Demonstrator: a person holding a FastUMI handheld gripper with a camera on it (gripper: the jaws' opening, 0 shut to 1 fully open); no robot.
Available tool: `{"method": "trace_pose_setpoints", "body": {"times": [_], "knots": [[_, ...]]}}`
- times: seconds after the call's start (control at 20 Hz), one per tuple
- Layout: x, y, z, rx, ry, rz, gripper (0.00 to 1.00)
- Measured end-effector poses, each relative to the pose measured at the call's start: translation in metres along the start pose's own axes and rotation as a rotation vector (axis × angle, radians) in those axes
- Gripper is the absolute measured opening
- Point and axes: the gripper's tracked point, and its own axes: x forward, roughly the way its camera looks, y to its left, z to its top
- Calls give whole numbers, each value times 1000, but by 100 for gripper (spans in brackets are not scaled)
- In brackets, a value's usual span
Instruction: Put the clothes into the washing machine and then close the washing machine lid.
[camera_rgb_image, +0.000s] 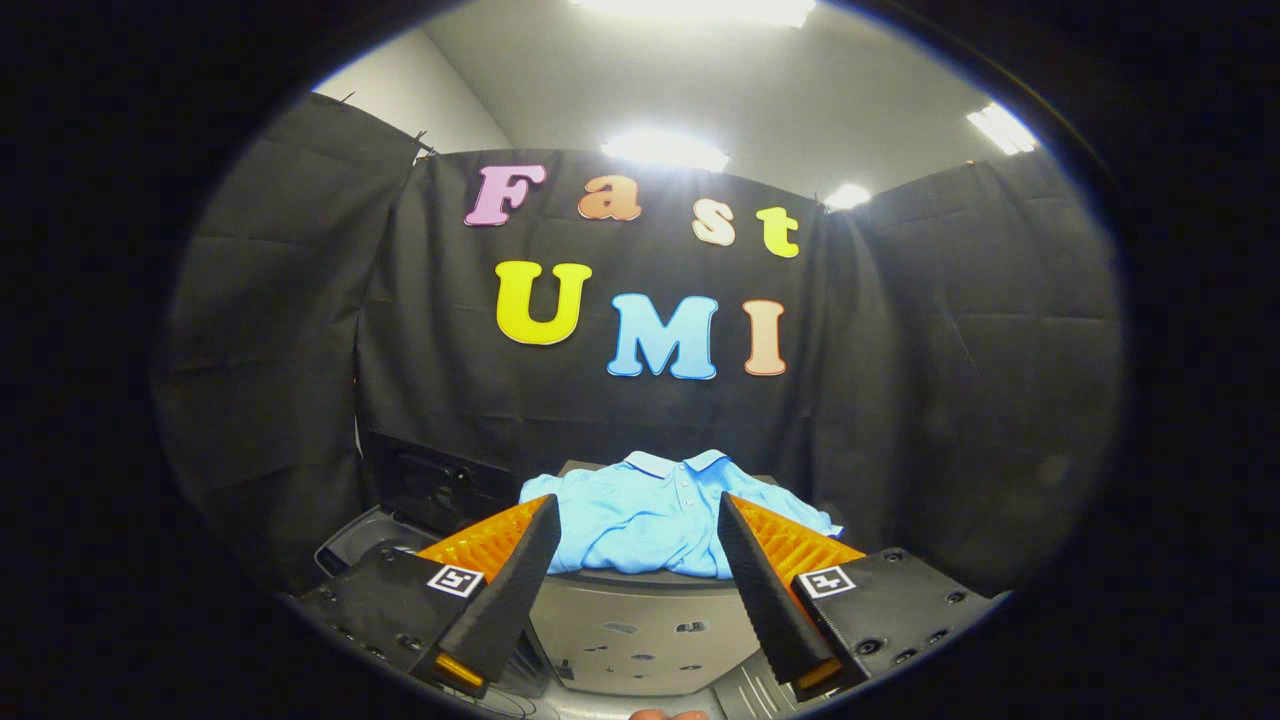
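Gripper (634, 520): two wedge-shaped fingers are seen, spread wide apart, with nothing held between them. Each finger narrows toward its tip, and a ribbed face is shown on its outer side.

Finger bases: flat blocky mounts with small screws are seen, and a square printed marker (456, 579) is fixed on each mount.

Shirt (650, 515): a light blue polo shirt of soft cloth is laid flat, just ahead of the fingertips and between them. A collar and a short row of buttons are seen at its far end. Gentle folds are shown in the cloth, and one sleeve is spread past the right finger.

Round surface (640, 625): the shirt is rested on a rounded grey body with a smooth, slightly shiny front, in which small reflections are seen. Whether this is the washing machine cannot be told.

Dark tray (370, 535): a shallow container with rounded corners is placed to the left of the shirt, partly hidden behind the left finger.

Black panel (435, 485): a flat dark plate is stood tilted just behind the tray, left of the shirt.

Booth wall (940, 380): black cloth with creases is hung behind the shirt.

Ceiling lights (665, 148): bright panels are seen above the wall.
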Motion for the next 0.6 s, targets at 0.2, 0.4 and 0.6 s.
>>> {"method": "trace_pose_setpoints", "body": {"times": [0.2,0.4,0.6], "knots": [[37,-12,4,10,55,7,98],[73,-23,-2,15,120,3,98],[102,-28,-14,5,177,4,98]]}}
